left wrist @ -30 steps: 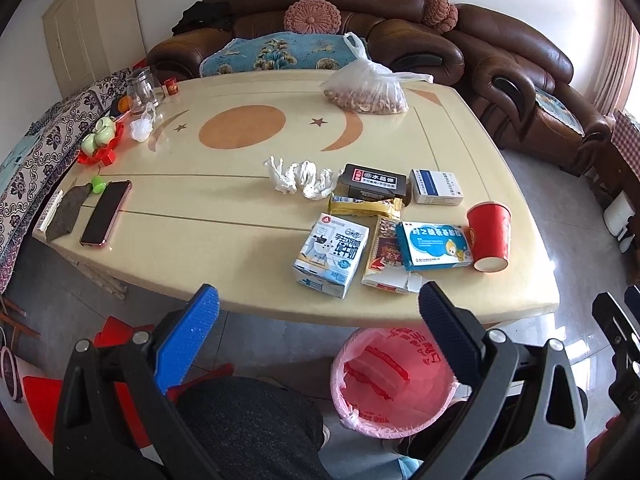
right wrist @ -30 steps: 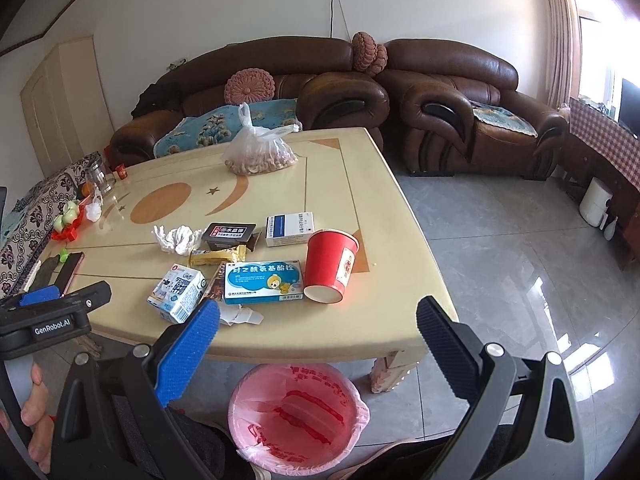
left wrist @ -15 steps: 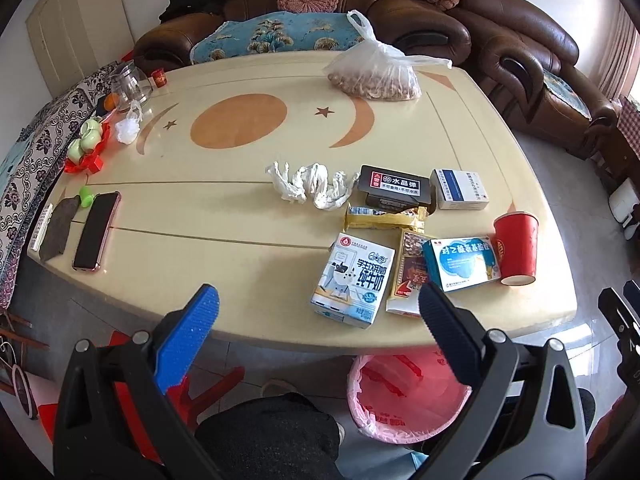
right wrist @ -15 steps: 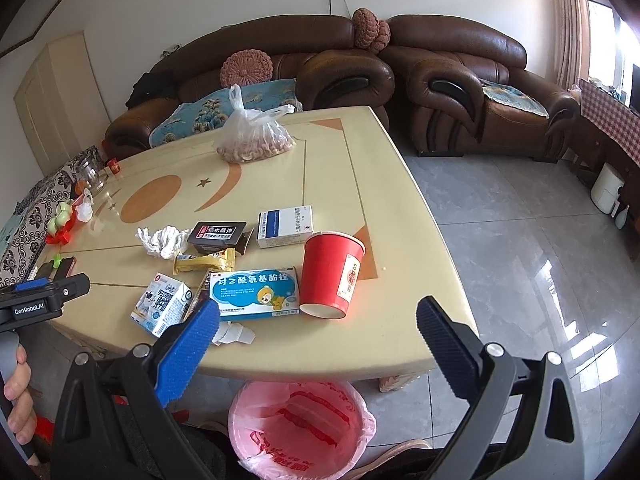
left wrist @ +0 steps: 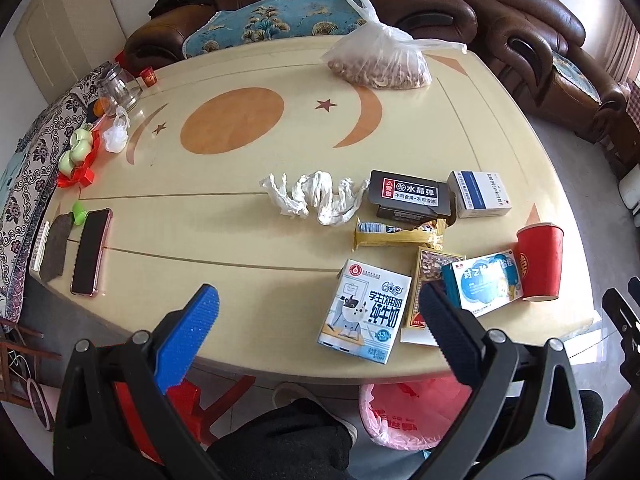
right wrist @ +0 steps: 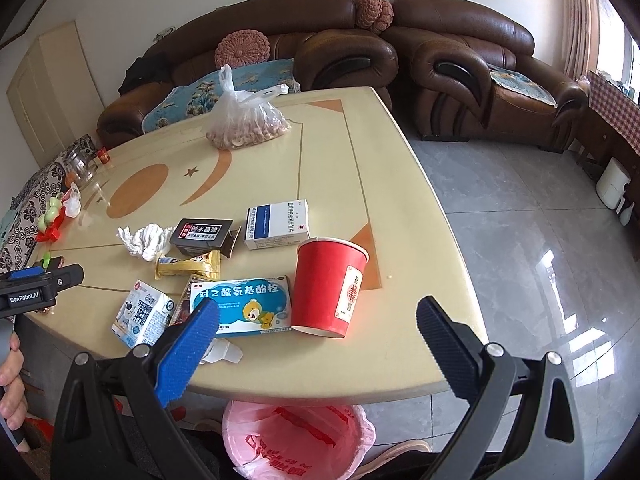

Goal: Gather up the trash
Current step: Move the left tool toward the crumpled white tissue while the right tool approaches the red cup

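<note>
Trash lies on the near right part of the cream table [left wrist: 248, 240]: a white milk carton [left wrist: 366, 310], a crumpled tissue [left wrist: 316, 198], a yellow wrapper [left wrist: 400, 234], a black box [left wrist: 410, 194], a blue-and-white medicine box [right wrist: 244, 306], a white-blue box [right wrist: 278, 224] and a red paper cup [right wrist: 330, 286] standing upside down. A bin with a pink bag [right wrist: 298, 436] sits on the floor under the table's near edge. My left gripper [left wrist: 318, 328] is open just short of the milk carton. My right gripper [right wrist: 318, 344] is open, low in front of the cup and medicine box.
A clear bag of nuts [left wrist: 380, 64] sits at the table's far side. At the left edge are a phone [left wrist: 90, 256], a glass jar [left wrist: 118, 86] and small red and green items [left wrist: 76, 156]. Brown sofas [right wrist: 460, 76] stand beyond. A hand [right wrist: 12, 376] holds the left gripper's handle.
Both grippers have moved forward and up over the table's near edge, closer to the trash. Their jaws stay open. Nothing on the table has moved.
</note>
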Demonstrator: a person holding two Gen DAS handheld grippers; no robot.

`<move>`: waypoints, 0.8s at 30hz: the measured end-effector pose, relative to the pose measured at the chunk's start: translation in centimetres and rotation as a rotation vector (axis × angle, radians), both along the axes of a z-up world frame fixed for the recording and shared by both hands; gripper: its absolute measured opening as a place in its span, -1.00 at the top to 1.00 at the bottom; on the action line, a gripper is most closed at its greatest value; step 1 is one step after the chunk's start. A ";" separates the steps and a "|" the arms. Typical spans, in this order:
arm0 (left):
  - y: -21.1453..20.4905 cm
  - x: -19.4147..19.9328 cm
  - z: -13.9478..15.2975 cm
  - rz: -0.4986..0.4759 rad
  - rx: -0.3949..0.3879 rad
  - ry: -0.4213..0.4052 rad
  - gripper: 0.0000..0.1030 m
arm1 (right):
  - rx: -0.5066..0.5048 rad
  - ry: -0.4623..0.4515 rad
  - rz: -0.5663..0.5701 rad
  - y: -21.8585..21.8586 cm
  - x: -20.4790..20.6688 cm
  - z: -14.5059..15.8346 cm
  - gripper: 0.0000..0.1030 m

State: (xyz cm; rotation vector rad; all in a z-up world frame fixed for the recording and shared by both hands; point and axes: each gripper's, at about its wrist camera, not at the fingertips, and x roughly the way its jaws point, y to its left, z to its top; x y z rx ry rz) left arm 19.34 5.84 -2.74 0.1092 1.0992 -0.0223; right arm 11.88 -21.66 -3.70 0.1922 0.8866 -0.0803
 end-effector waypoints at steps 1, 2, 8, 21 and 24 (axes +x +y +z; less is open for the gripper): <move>-0.1 0.3 -0.1 -0.001 0.005 0.003 -0.90 | 0.001 0.005 0.000 -0.1 0.3 -0.2 -0.88; -0.1 0.6 -0.3 -0.002 0.010 0.006 -0.90 | -0.001 0.010 -0.001 -0.1 0.5 -0.4 -0.88; 0.1 2.8 -1.3 0.003 0.039 0.031 -0.90 | 0.001 0.028 -0.002 -0.3 2.0 -1.2 -0.88; 0.8 6.6 -3.9 0.009 0.046 0.080 -0.90 | -0.002 0.086 -0.002 -0.1 5.3 -3.9 -0.88; 0.9 7.8 -5.1 0.014 0.068 0.094 -0.90 | 0.005 0.102 -0.006 -0.3 5.9 -4.7 -0.88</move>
